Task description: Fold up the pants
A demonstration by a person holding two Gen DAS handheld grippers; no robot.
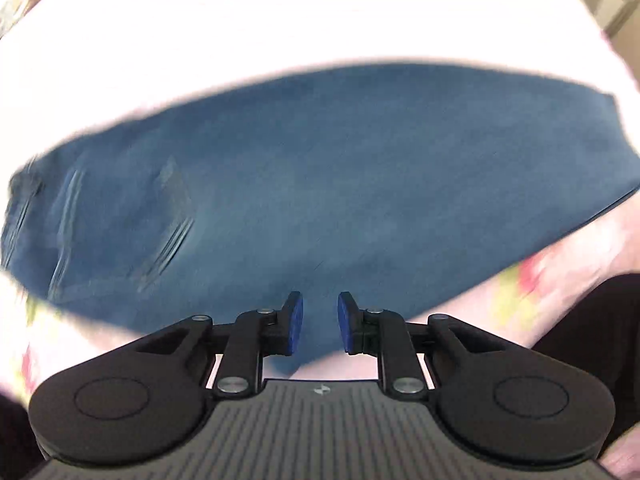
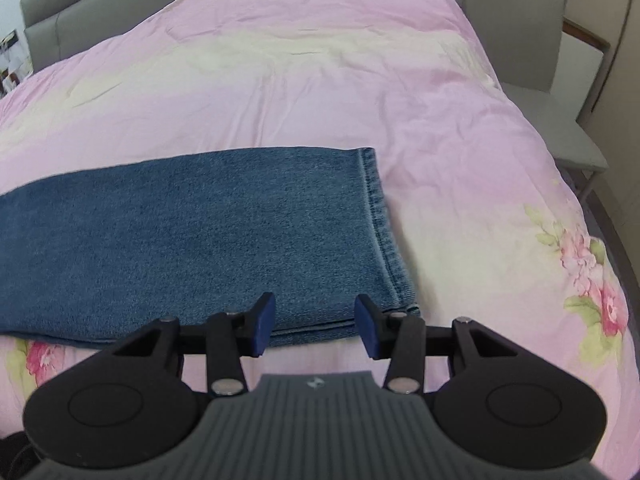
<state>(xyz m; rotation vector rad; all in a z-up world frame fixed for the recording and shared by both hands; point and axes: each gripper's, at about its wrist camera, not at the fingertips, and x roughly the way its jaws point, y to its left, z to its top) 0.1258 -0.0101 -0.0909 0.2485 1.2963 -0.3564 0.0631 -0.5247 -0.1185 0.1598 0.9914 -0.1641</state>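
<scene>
Blue denim pants (image 2: 192, 236) lie flat on a pink bedspread (image 2: 320, 80), legs stacked, with the hems (image 2: 380, 220) to the right. My right gripper (image 2: 315, 324) is open and empty, just above the near edge of the legs close to the hem corner. In the blurred left wrist view the pants (image 1: 320, 184) fill the middle, with the pocket and waist part (image 1: 120, 216) to the left. My left gripper (image 1: 320, 322) is open with a narrow gap, over the near edge of the pants, holding nothing.
The bed has a grey headboard (image 2: 80, 0) at the far end. A grey chair (image 2: 532, 40) stands by the bed's right side. The bedspread has a flower print (image 2: 592, 280) near its right and near edges.
</scene>
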